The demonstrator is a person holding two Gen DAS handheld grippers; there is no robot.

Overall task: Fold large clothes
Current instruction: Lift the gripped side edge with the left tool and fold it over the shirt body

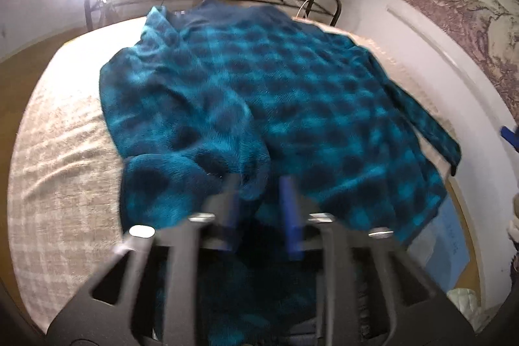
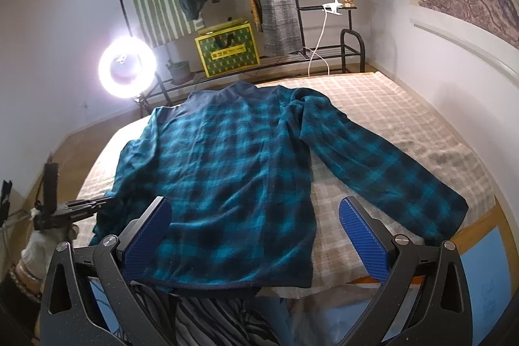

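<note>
Your right gripper (image 2: 254, 235), jaws spread and empty, hovers over the shirt (image 2: 227, 171) hem; its unfolded sleeve (image 2: 382, 164) runs ahead-right; left gripper (image 1: 259, 203) parted, empty

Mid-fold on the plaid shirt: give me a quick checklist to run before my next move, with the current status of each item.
1. Plaid shirt lying on the bed: ok, though its lower hem hangs over the near edge.
2. One sleeve folded in over the body: ok, it looks bunched, not flat.
3. Other sleeve folded in: not ok, it lies stretched out on the blanket.
4. Left gripper free of cloth: ok, jaws apart, nothing between them.
5. Right gripper open and ready: ok, wide open above the hem, empty.
6. Shirt body smooth: cannot tell, the left view is blurred.
</note>
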